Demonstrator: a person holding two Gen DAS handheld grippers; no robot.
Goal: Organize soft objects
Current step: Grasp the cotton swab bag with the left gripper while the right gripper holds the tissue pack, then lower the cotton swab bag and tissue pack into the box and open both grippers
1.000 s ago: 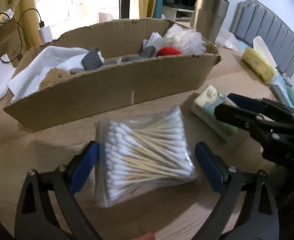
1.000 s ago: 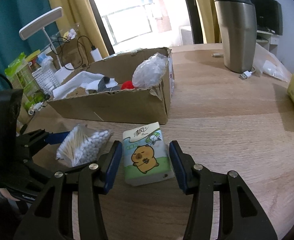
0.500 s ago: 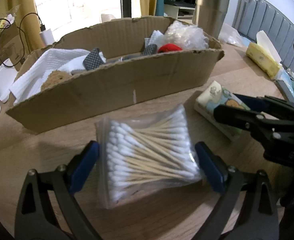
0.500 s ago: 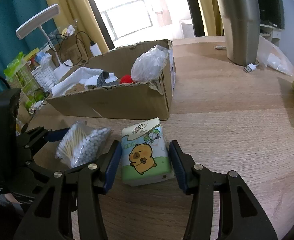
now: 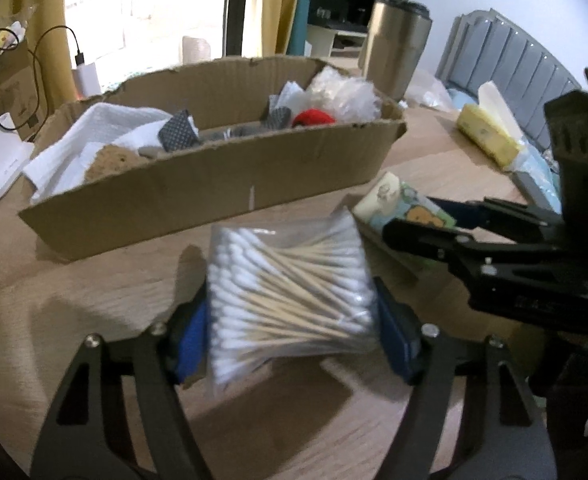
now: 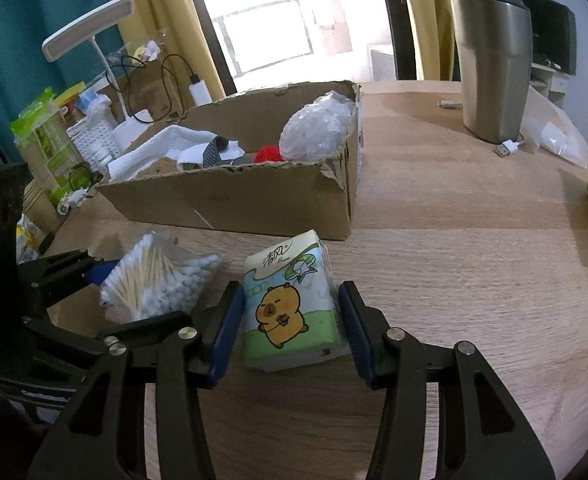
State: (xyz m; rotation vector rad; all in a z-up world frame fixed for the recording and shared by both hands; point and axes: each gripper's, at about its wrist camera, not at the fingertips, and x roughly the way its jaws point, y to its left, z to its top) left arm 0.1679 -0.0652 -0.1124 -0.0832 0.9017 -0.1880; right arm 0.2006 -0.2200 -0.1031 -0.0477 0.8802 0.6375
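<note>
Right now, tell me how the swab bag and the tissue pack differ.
The swab bag is clear plastic showing wooden sticks; the tissue pack is opaque with a printed cartoon animal. The left gripper is clamped on the swab bag, while the right gripper only straddles the tissue pack, gaps either side. Both sit in front of the box.

Tissue pack (image 6: 290, 300): "清风".

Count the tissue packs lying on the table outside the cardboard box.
2: the capybara-print tissue pack between the right gripper fingers, and a yellow tissue pack at the far right. Others may be hidden.
</note>
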